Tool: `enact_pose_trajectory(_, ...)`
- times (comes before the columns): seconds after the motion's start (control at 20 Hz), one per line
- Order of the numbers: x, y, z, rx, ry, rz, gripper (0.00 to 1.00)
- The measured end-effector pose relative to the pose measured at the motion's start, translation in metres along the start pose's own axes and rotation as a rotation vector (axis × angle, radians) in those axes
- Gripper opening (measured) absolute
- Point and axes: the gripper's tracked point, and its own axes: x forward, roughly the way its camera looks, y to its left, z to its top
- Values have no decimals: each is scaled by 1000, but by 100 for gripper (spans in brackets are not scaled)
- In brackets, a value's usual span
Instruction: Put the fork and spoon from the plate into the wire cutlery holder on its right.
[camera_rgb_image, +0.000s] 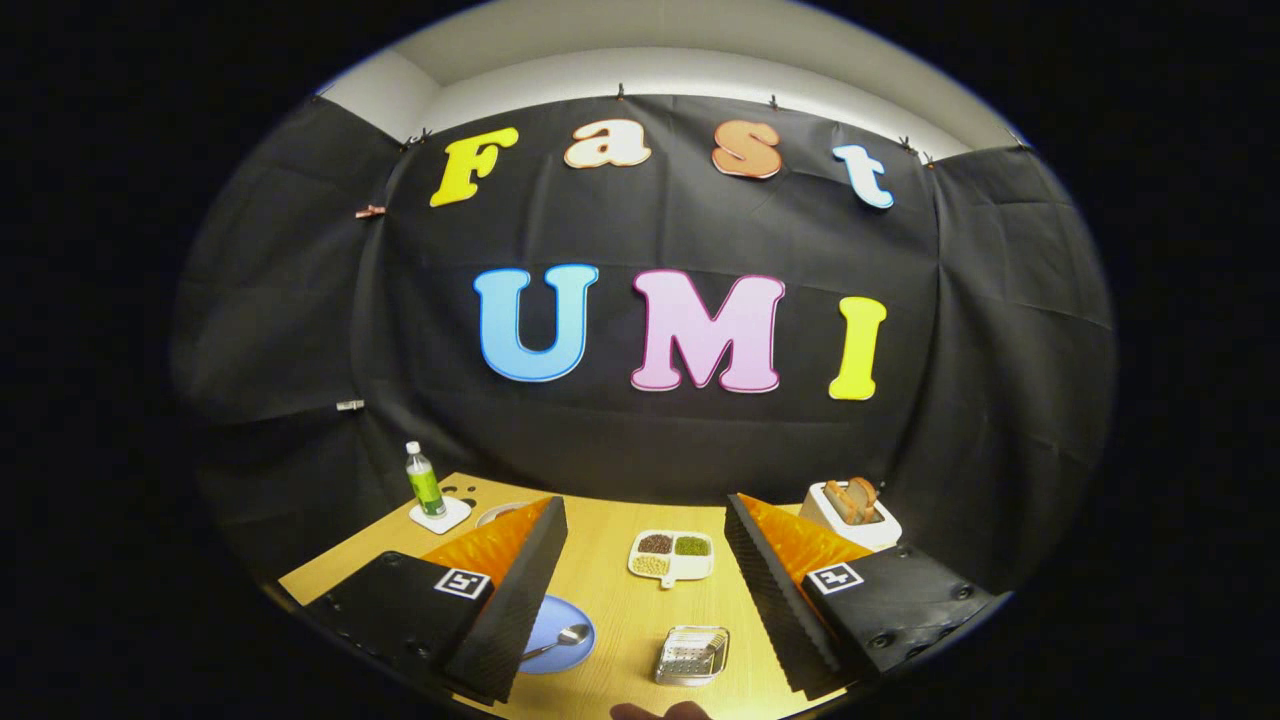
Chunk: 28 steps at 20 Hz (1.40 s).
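My gripper (645, 560) is open, its two black and orange fingers spread wide above the wooden table (620, 610). A blue plate (560, 632) lies by the left finger, partly hidden behind it, with a spoon (558, 641) resting on it. I cannot make out the fork on the plate. The wire cutlery holder (692, 655) sits low on the table to the plate's right, between the fingers, with a metal piece inside that looks like the fork. Nothing is between the fingers' pads.
A white divided dish (672, 556) of beans sits farther back, between the fingers. A green bottle (425, 483) stands on a white coaster at the far left. A white toaster (850, 512) with bread is at the far right. Fingertips of a hand (660, 712) show at the near edge.
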Motion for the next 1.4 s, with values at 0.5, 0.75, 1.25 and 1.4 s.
enact_pose_trajectory(0.5,43,83,-117,-52,316,66,99)
enact_pose_trajectory(0.75,54,109,-197,-55,510,82,99)
enact_pose_trajectory(1.25,69,124,-314,-74,769,82,96)
enact_pose_trajectory(1.4,70,122,-339,-43,850,57,89)
